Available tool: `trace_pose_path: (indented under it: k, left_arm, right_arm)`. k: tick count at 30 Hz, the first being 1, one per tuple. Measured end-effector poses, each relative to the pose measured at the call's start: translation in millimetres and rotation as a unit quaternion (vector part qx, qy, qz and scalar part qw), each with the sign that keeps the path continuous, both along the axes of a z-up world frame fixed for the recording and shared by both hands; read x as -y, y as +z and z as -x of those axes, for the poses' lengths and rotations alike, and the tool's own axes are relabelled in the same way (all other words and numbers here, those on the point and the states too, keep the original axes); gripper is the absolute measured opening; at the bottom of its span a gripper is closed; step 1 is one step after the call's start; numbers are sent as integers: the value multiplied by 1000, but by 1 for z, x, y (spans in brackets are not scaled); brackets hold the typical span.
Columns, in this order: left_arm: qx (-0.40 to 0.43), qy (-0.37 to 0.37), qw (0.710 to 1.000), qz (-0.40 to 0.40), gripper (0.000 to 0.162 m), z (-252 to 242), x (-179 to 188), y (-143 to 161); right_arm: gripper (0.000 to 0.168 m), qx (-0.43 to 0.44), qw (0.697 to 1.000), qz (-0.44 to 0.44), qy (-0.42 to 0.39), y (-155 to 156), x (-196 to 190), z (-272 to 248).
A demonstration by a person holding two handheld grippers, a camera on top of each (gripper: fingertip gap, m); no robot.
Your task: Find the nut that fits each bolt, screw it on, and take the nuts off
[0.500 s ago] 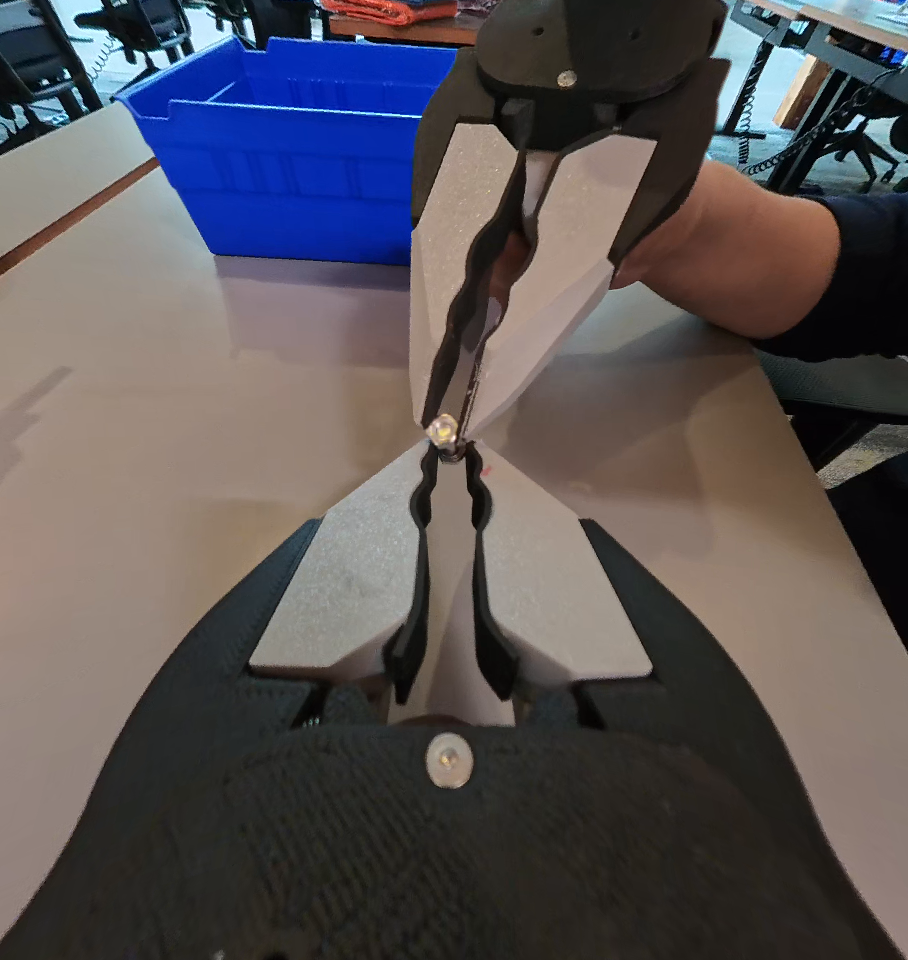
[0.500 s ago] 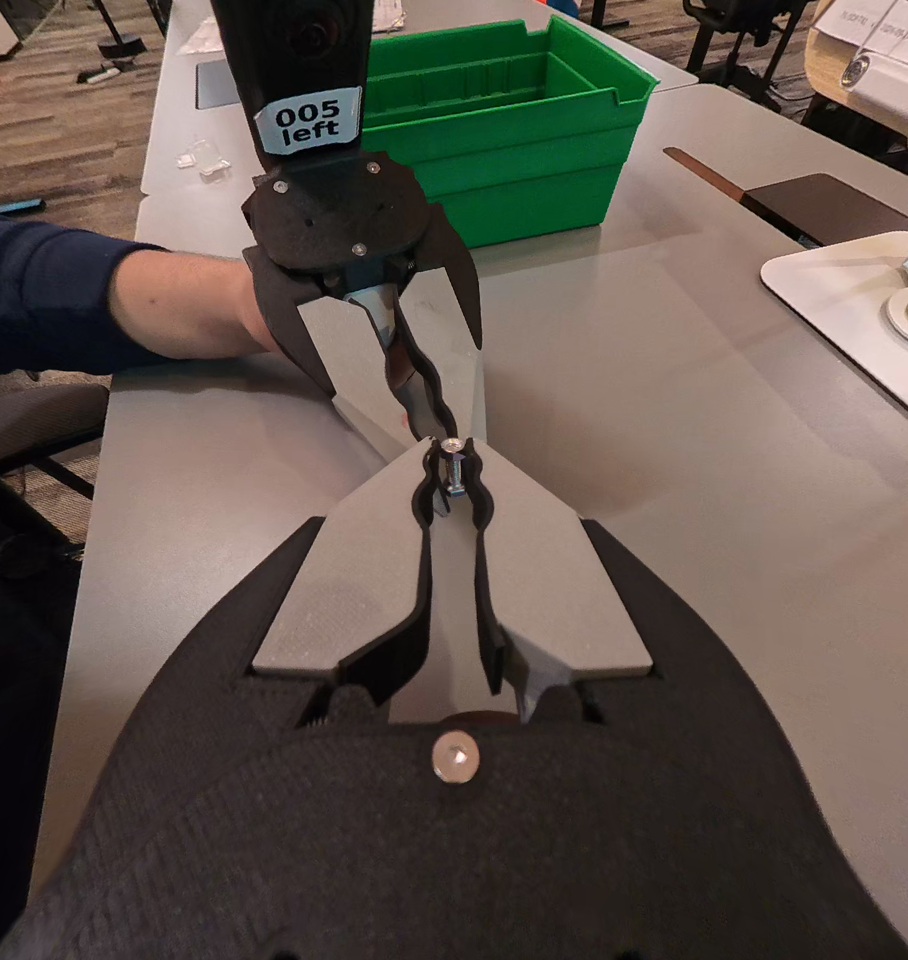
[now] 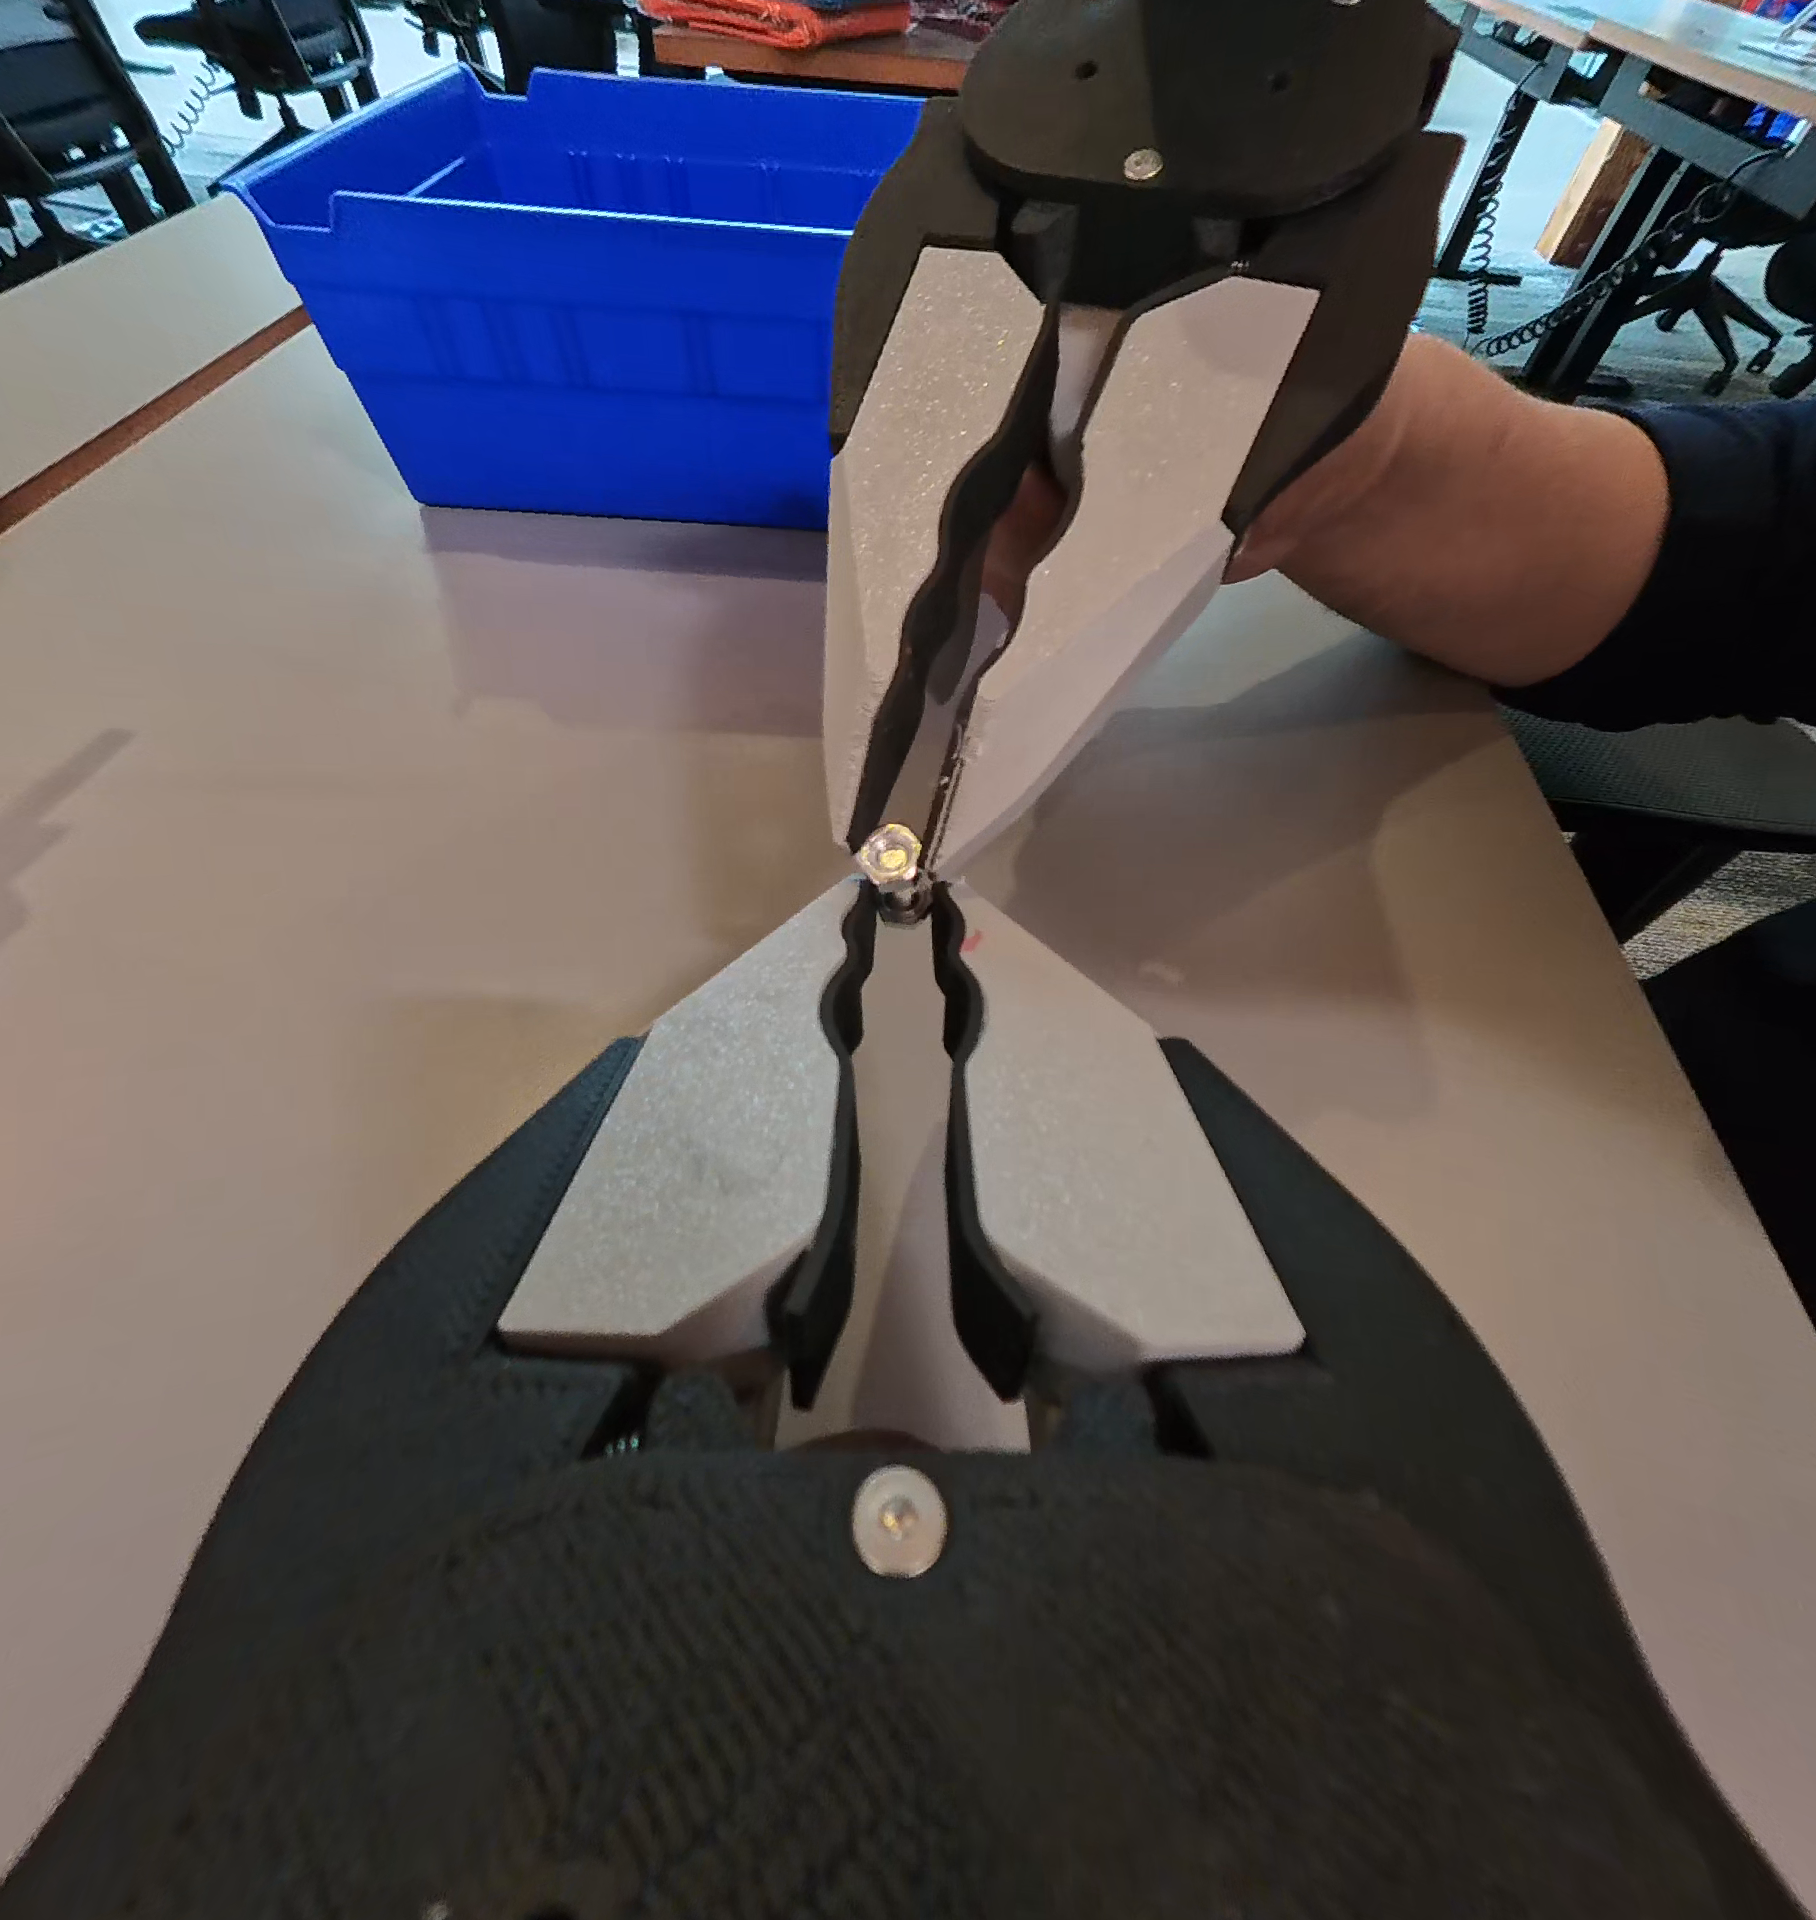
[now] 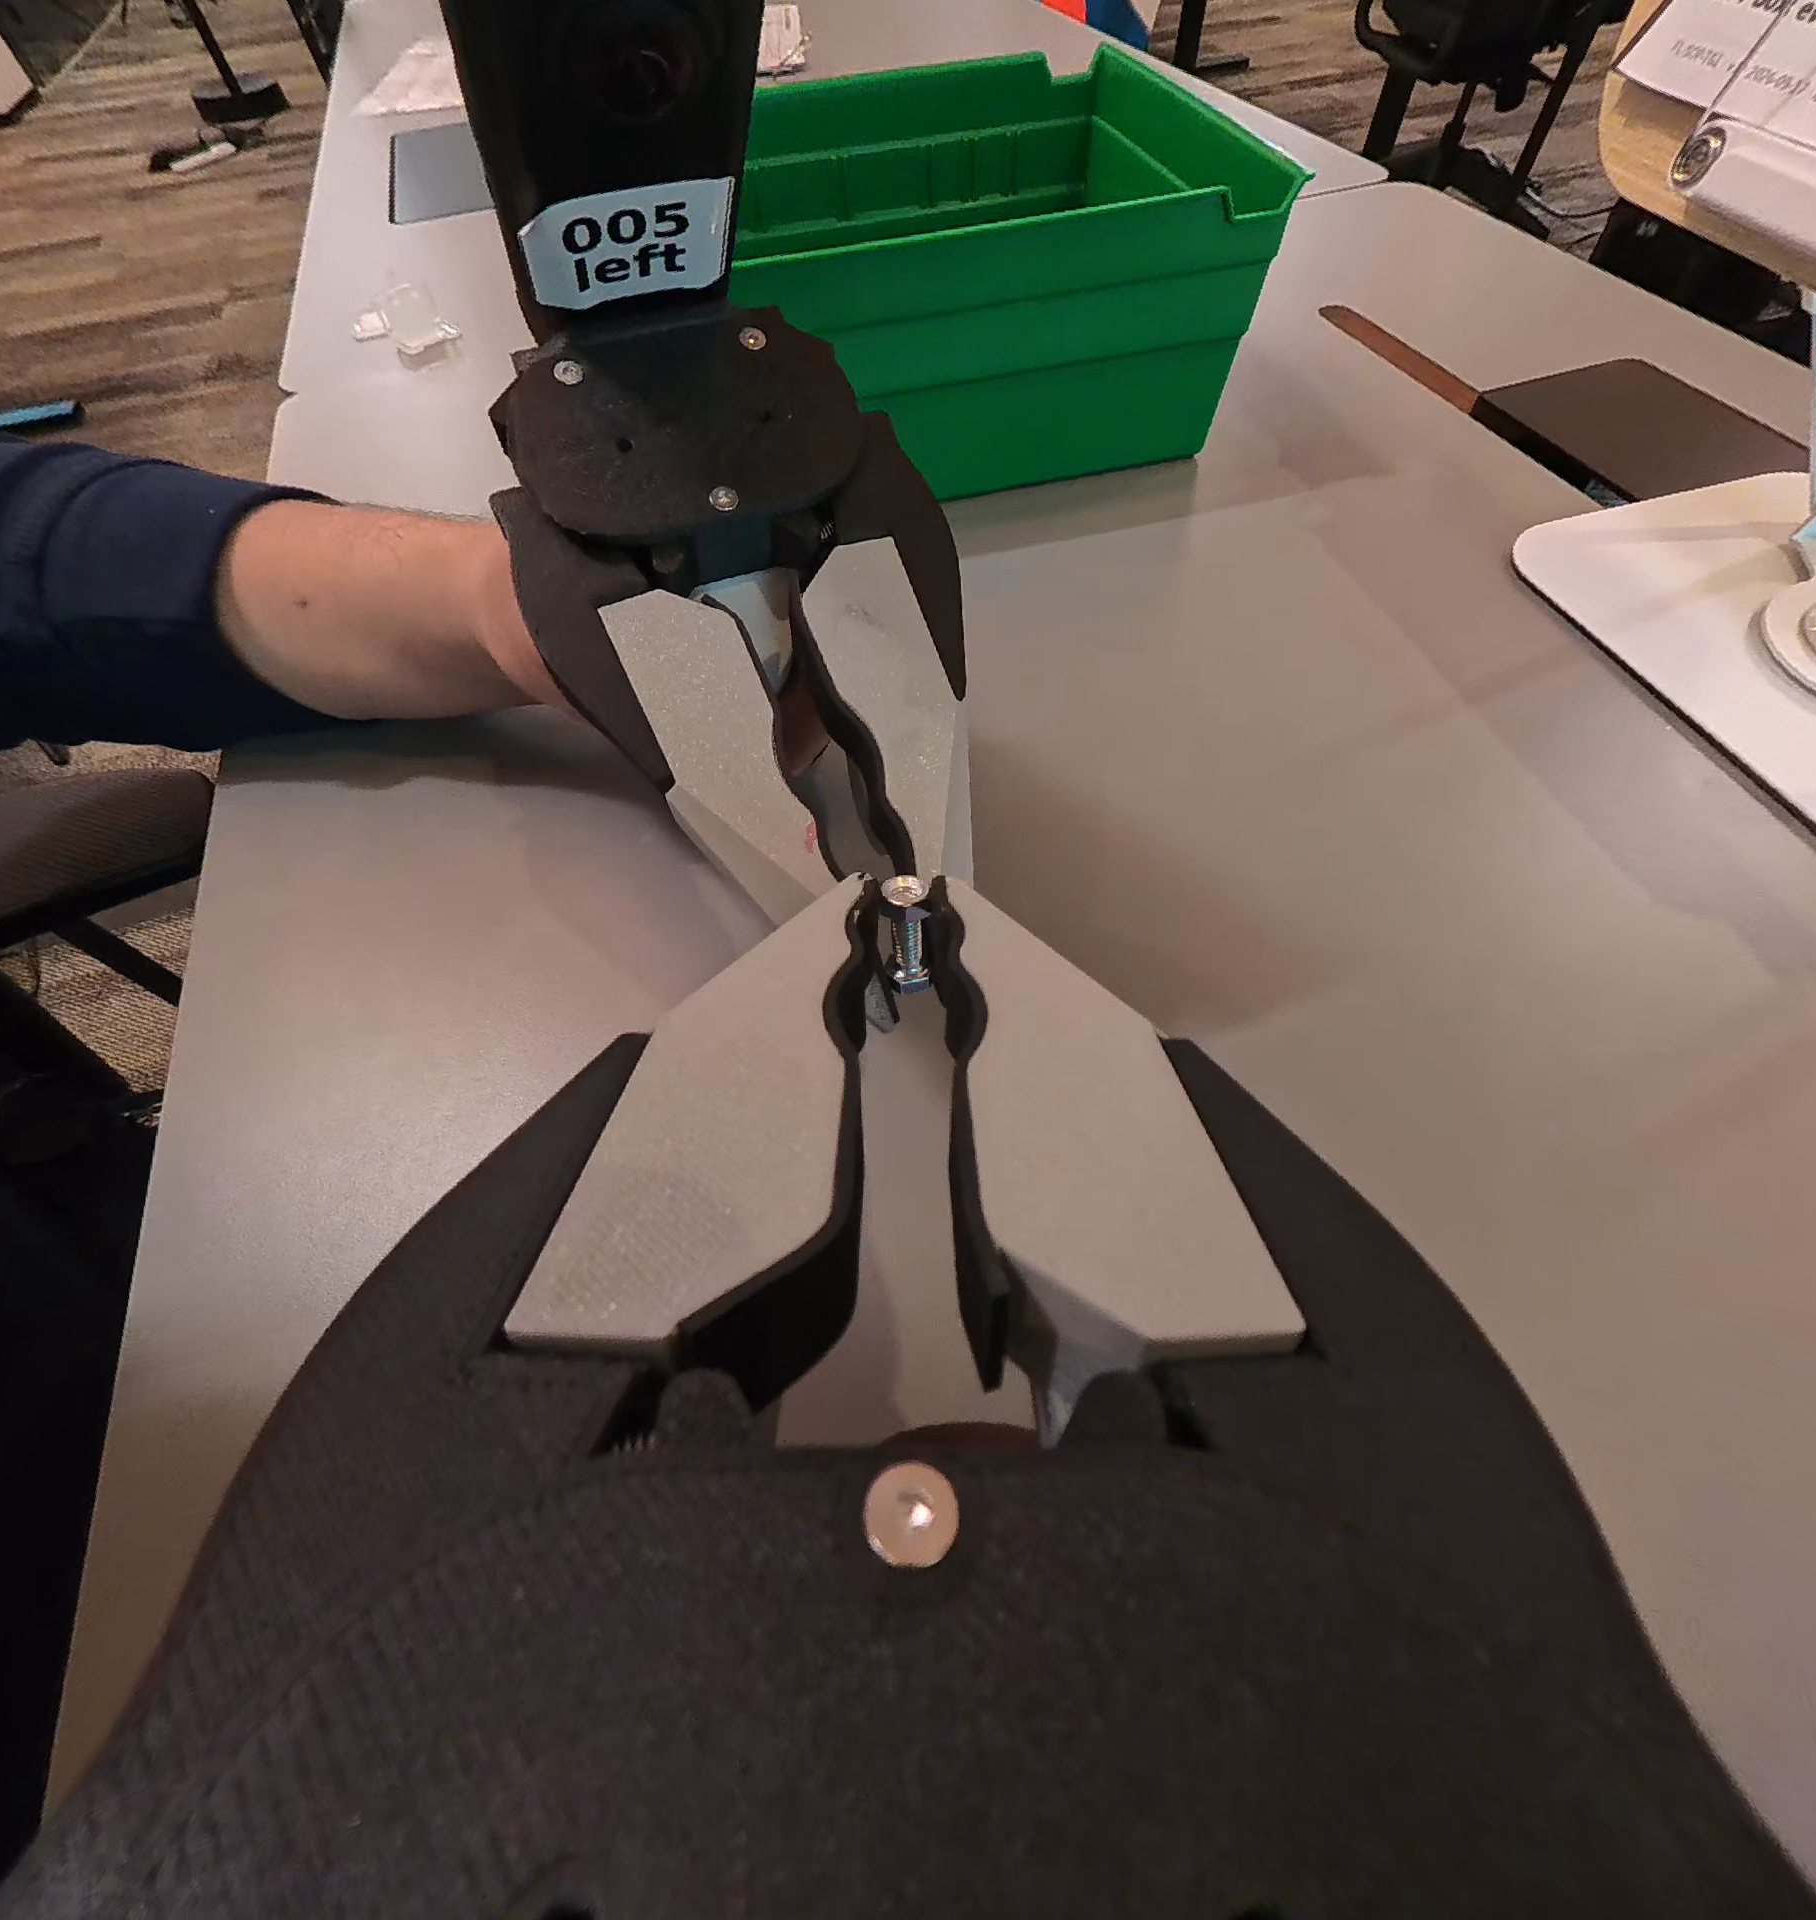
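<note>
Steel bolt (image 4: 906, 940) pinched in the right claw (image 4: 902, 914), left claw (image 3: 899, 914) closed on its nut (image 3: 899, 906); threading step, next needs a steady twist.

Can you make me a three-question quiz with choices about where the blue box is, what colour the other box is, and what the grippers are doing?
1. Where is the blue plastic bin in the left wrist view?
A. On the grey table, behind the grippers
B. On the floor
C. On a chair

2. What colour is the plastic bin in the right wrist view?
A. Red
B. Green
C. Yellow

3. What is the right gripper doing?
A. Wide open, empty
B. Lying on the table
C. Shut on the small silver bolt

Answers:
1 A, it stands on the grey table beyond both grippers.
2 B, its walls are bright green.
3 C, the bolt sits pinched between its tips, meeting the left gripper.
</note>
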State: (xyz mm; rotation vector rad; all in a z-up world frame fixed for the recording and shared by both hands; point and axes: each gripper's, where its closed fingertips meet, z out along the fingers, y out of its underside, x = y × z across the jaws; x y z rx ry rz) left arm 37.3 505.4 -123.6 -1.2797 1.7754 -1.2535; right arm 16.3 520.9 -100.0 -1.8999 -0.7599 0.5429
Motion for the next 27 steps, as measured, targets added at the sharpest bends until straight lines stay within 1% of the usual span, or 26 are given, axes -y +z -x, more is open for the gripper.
trace_pose_path:
  k: [27]
  left_arm:
    - [-11, -3, 1000, 6, 9, 0, 0, -3]
  right_arm:
    - [9, 3, 1000, -15, 16, 1, 5, -4]
